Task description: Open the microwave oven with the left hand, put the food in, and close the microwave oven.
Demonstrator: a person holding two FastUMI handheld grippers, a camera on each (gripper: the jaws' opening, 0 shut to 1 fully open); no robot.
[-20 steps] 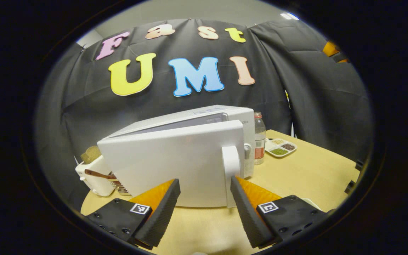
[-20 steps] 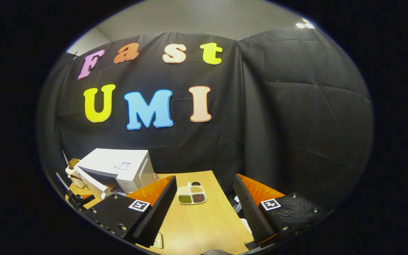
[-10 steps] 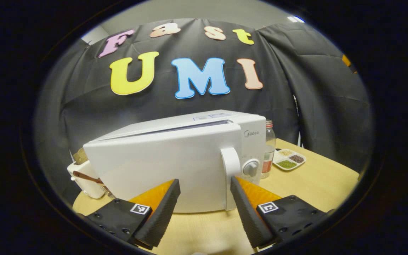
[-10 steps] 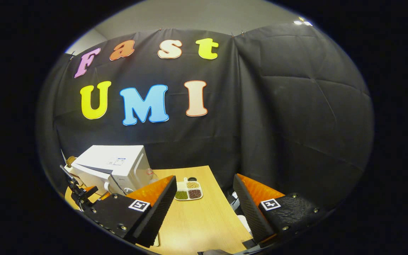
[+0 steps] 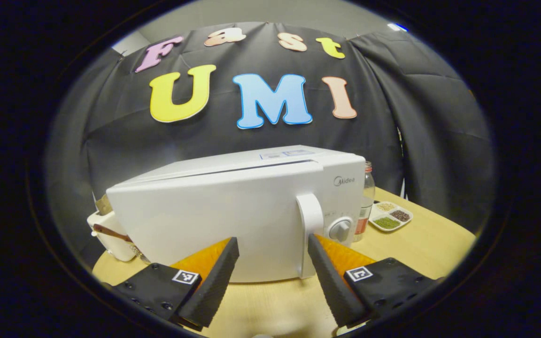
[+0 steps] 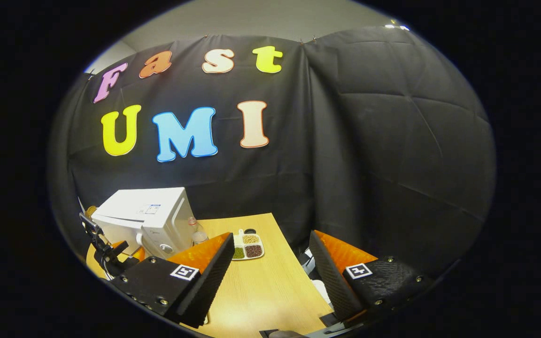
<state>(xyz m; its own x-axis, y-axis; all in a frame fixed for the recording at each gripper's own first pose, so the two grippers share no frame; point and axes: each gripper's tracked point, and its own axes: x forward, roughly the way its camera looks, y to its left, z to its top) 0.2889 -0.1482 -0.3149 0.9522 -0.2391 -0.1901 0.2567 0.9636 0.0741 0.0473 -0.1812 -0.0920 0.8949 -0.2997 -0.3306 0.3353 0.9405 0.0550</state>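
Left gripper (image 5: pixel 270 263) faces the microwave oven (image 5: pixel 233 211), jaws spread and empty, its right finger just by the door handle (image 5: pixel 309 234). Door (image 5: pixel 204 220) nearly shut, a thin gap along its top edge; likely the closing push, hence no grasp. Food not discernible. Right gripper (image 6: pixel 270 270) held apart, open, empty, over the wooden table (image 6: pixel 261 291). Bottle (image 5: pixel 365 197) and divided dish (image 5: pixel 388 217) beside the oven. Black cloth walls.

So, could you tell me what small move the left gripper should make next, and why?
Probably a short push forward on the white microwave door. A thin gap shows along the door's top edge, so it looks not quite latched, and the open left gripper sits right in front of it, beside the white vertical handle.
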